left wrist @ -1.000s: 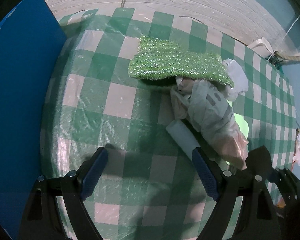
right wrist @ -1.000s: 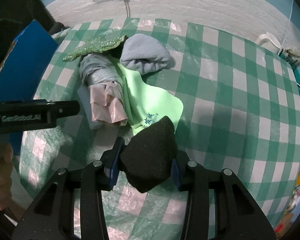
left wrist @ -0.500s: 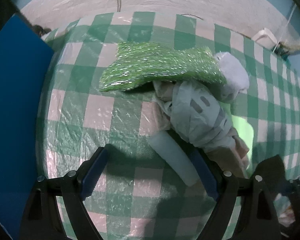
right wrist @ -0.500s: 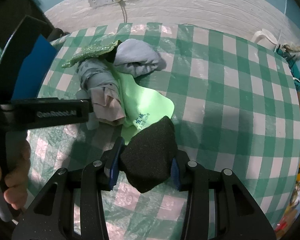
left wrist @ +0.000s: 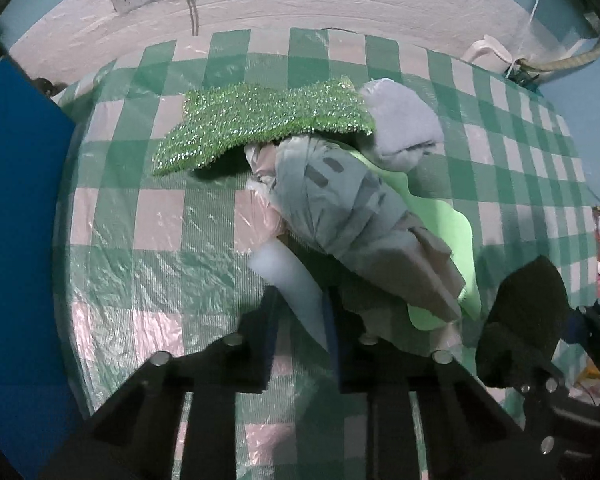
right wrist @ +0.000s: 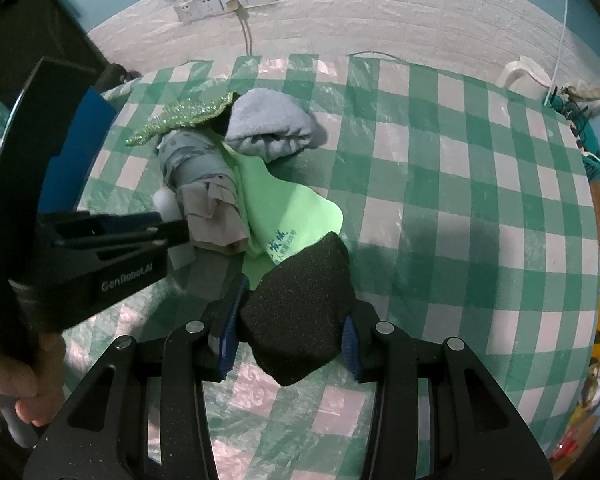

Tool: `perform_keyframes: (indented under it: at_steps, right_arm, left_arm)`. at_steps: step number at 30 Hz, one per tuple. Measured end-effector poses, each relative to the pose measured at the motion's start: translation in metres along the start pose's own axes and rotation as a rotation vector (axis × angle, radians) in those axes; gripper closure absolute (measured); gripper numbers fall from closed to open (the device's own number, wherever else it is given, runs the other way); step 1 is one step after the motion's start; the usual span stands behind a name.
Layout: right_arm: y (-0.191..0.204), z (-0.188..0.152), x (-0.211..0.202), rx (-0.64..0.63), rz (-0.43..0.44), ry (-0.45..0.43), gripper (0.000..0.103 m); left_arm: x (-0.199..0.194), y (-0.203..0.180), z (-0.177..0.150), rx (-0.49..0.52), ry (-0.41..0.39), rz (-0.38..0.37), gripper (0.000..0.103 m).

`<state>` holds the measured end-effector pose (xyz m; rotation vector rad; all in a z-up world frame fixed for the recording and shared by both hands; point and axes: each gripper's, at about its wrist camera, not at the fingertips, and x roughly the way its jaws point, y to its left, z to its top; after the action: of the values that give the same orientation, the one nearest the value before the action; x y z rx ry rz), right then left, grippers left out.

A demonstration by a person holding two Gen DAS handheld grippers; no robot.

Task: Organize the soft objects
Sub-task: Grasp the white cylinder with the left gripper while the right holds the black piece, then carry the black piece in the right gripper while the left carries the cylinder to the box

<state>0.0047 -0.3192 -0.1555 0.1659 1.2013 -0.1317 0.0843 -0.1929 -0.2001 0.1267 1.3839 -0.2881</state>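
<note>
Since a second ago the left gripper point(left wrist: 302, 312) has slid onto the pale white foam strip point(left wrist: 290, 280); its jaws are closing, pinching it. At four o'clock, the right gripper point(right wrist: 290, 330) clamps a black knitted cloth point(right wrist: 300, 308) above the green-checked tablecloth point(right wrist: 440, 200).

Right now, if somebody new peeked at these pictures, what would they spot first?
Probably the heap of soft things on the green and white checked tablecloth: a sparkly green tinsel mat at the back, a rolled grey cloth bundle and a bright lime green cloth under it. Close up, the right gripper squeezes a black foam sponge, while the left gripper is closing on a pale white foam strip.
</note>
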Motion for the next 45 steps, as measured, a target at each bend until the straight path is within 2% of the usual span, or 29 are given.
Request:
perform_keyframes:
  at_steps: [1,4,20,31,45]
  right_arm:
    - [0.000,0.000,-0.002,-0.002,0.001,-0.002,0.062]
    - [0.002,0.000,-0.006,-0.010,0.003,-0.012,0.062]
    - [0.017,0.004,-0.030,-0.040,0.013,-0.058,0.062]
    - [0.035,0.009,-0.042,-0.064,0.025,-0.090,0.062]
    - [0.064,0.014,-0.067,-0.110,0.039,-0.141,0.062]
  left_arm:
    - [-0.004,0.006,-0.003,0.000,-0.001,-0.009,0.090]
    - [-0.011,0.010,-0.011,0.008,-0.005,-0.022,0.092]
    - [-0.034,0.028,-0.023,0.031,-0.041,-0.012,0.094]
    - [-0.074,0.048,-0.040,0.055,-0.122,0.005,0.094]
    - [-0.113,0.053,-0.052,0.090,-0.202,0.041,0.094]
